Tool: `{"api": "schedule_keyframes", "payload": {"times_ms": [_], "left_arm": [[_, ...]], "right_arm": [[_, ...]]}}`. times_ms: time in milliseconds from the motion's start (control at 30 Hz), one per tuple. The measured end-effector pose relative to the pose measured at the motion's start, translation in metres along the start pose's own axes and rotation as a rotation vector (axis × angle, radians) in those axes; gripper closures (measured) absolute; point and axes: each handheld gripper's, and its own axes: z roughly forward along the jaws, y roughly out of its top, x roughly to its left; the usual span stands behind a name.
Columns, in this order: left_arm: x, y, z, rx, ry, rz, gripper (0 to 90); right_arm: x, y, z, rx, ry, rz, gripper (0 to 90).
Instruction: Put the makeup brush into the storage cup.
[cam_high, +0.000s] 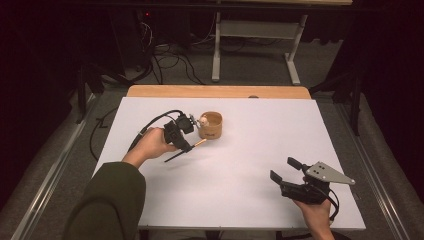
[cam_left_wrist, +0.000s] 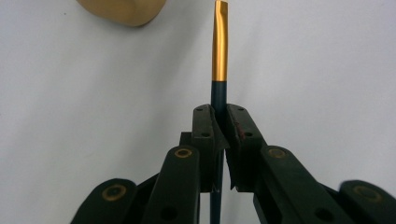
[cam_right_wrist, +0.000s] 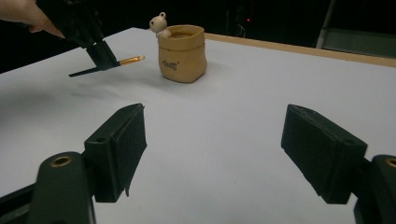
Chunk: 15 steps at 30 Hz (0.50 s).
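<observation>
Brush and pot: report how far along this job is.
Done: the left tool is shut on the brush and holds it off the table. In hand: its gold end points toward the tan pot. Left: the brush is not yet in the pot. The right tool waits open.

The tan sack-shaped pot (cam_right_wrist: 182, 53) carries a short dark word printed on its front wall, in rounded letters, seen in the right gripper view. The letters are too small and soft to read with certainty. No other text, label, brand, number or sign can be read on anything else in the pictures.
</observation>
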Motion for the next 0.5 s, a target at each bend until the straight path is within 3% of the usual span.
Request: {"api": "schedule_keyframes", "payload": {"times_ms": [500], "left_arm": [[-0.011,-0.003,-0.013,-0.077,-0.004,0.009,82.6]], "right_arm": [[0.000,0.000,0.000,0.002,0.000,0.001,23.8]]}}
